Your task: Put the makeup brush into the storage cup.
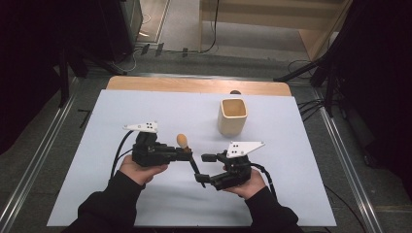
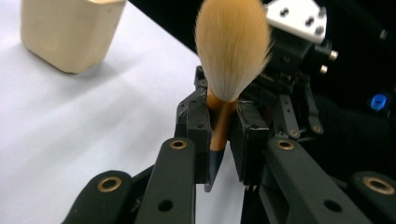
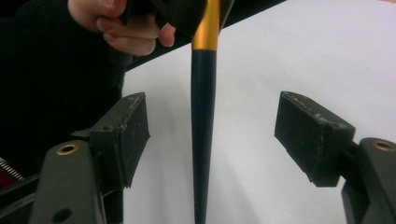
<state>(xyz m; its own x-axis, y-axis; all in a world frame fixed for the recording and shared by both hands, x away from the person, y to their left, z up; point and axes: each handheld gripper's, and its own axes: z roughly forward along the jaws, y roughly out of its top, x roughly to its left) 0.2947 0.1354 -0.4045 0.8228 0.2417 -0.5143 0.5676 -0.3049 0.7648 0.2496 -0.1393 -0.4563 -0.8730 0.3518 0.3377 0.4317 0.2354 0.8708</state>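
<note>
We see the left hand-held gripper (image 1: 187,154) clamped on a makeup brush (image 1: 189,156), pads pinching its orange neck just under the bristles. In the left gripper view the brush (image 2: 223,116) stands up between the two pads, fluffy tan tip (image 2: 232,46) above them, dark tapered handle running down below. In the high view the tip (image 1: 182,141) points up and away from us, and the handle slants down toward the right hand-held gripper (image 1: 204,167).

The right hand-held gripper is open, nothing pinched. The right gripper view has the black handle (image 3: 203,140) running up the middle of the gap, clear of both pads (image 3: 310,135), with white cloth visible on either side. The orange band (image 3: 206,28) sits at the top of that view, next to the fingers of the left hand (image 3: 135,28).

We hold both tools low over the near-centre of the tabletop (image 1: 145,204), which is covered in white. Forearms in dark sleeves (image 1: 111,204) come in from the near edge. Brush is off the surface, carried by the left side alone.

Farther back, right of centre, a pale wooden cup (image 1: 232,116) stands upright on the white cover, mouth open, well apart from the brush. The same cup (image 2: 70,32) shows at top left of the left gripper view.

Beyond that, a strip of bare wood (image 1: 194,85) along the far edge, then floor with cables (image 1: 160,48).
</note>
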